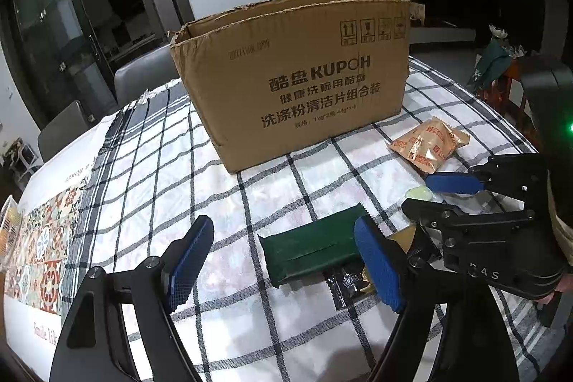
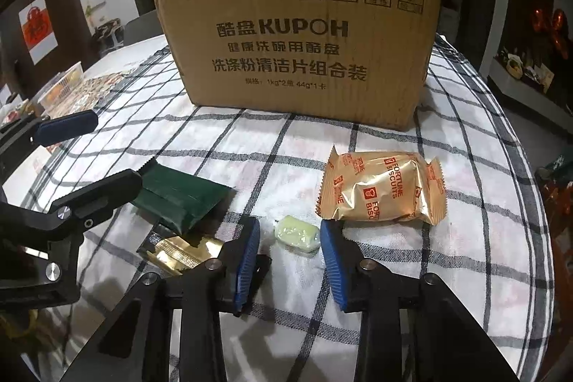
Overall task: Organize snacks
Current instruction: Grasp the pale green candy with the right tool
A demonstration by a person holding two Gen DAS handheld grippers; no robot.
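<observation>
Cardboard box (image 2: 297, 49): "KUPOH"; gold wrapper (image 2: 383, 192): "FORTUNE BISCUITS".

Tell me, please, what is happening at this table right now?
A person holding a gripper in each hand is sorting snacks beside an open cardboard box on a checked tablecloth. The right gripper has its pads on either side of a small pale green candy, not yet pressing it. The left gripper is open over a dark green packet. A golden biscuit packet lies untouched nearby.
</observation>
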